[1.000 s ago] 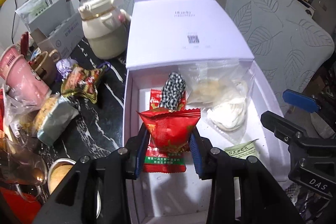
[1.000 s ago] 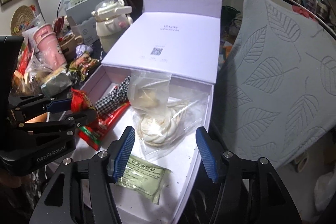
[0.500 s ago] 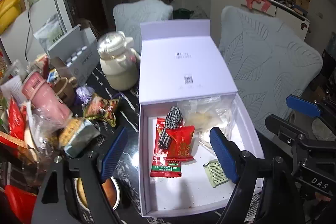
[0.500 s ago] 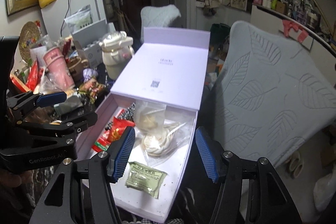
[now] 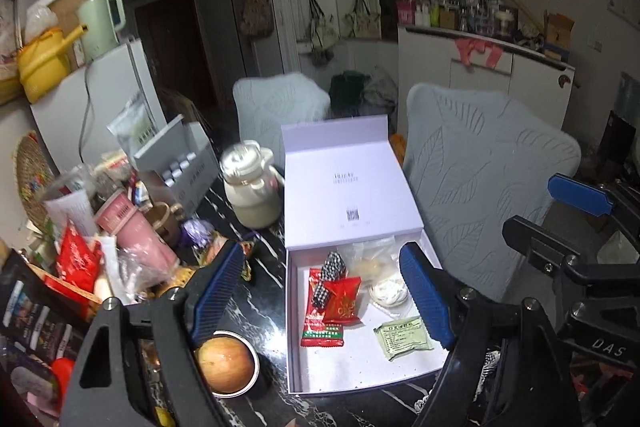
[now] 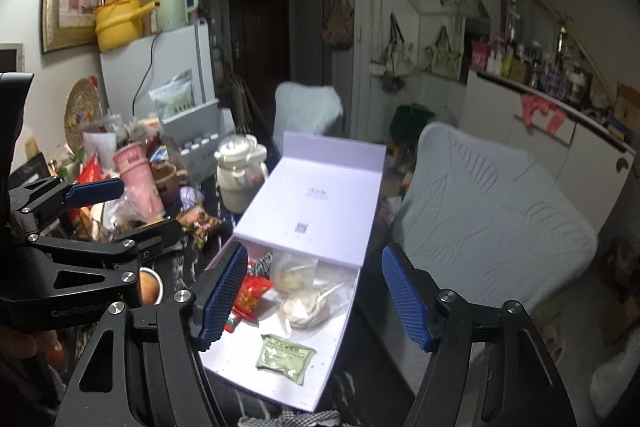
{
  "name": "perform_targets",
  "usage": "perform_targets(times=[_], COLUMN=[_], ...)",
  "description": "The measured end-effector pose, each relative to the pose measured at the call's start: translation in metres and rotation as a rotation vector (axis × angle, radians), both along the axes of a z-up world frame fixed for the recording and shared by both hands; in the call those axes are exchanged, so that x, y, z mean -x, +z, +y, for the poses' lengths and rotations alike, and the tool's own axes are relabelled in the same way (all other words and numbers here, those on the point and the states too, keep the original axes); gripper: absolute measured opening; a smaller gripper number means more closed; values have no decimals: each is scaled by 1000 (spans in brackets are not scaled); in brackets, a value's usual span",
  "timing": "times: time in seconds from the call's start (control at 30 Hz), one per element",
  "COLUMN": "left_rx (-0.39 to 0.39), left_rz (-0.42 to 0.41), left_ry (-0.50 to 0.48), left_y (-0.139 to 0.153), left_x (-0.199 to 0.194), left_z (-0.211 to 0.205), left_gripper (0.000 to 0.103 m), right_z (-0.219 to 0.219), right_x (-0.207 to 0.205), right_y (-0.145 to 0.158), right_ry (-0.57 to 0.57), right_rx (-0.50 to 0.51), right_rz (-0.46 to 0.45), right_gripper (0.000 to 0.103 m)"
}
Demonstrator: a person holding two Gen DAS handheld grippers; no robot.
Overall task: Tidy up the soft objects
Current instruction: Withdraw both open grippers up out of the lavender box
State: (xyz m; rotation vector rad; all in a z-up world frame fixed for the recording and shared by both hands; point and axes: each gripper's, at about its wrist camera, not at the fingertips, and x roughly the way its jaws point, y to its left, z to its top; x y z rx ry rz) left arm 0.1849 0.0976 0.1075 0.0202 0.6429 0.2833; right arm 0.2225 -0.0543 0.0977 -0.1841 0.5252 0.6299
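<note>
Both grippers, left gripper (image 5: 324, 295) and right gripper (image 6: 316, 295), have lifted away spread and empty, red packet (image 5: 342, 301) dropped in the white box (image 5: 296, 327), table clutter left.

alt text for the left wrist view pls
An open white box on a cluttered dark table holds red snack packets, a checked cloth, a clear bag and a green sachet. The open, empty left gripper hovers above.

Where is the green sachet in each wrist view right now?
Left wrist: green sachet lies on the white box floor, lower right of centre.
Right wrist: green sachet lies low, left of centre.
Shared landmark: the clear bag behind it.
</note>
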Motion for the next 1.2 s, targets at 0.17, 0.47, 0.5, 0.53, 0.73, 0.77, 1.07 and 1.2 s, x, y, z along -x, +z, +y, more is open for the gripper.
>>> perform_targets(times=[0.17,0.47,0.5,0.53,0.73,0.77,1.07,1.2], left_rx=[-16,-29,-31,-34,-34,-33,-22,-28], left_rz=[-53,-94,-100,-105,-127,-130,-135,-122], left_ry=[-10,-27,-23,-25,-44,-47,-87,-94], left_y=[20,34,36,37,35,33,9,-2], left_x=[24,64,69,72,99,103,137,146], left_z=[-11,-31,-33,-36,-49,-51,-73,-83], left_gripper=[81,81,81,81,81,81,81,81], right_z=[-16,-44,-45,-48,-62,-64,-83,-90], right_x=[21,65,68,75,104,107,141,152], right_y=[18,38,39,38,33,31,12,0], right_ry=[-29,-42,-43,-42,-36,-36,-35,-30], right_rx=[-26,-56,-54,-53,-53,-54,-43,-37], right_rz=[-33,-94,-99,-105,-122,-125,-133,-120], right_gripper=[79,84,84,85,85,85,85,85])
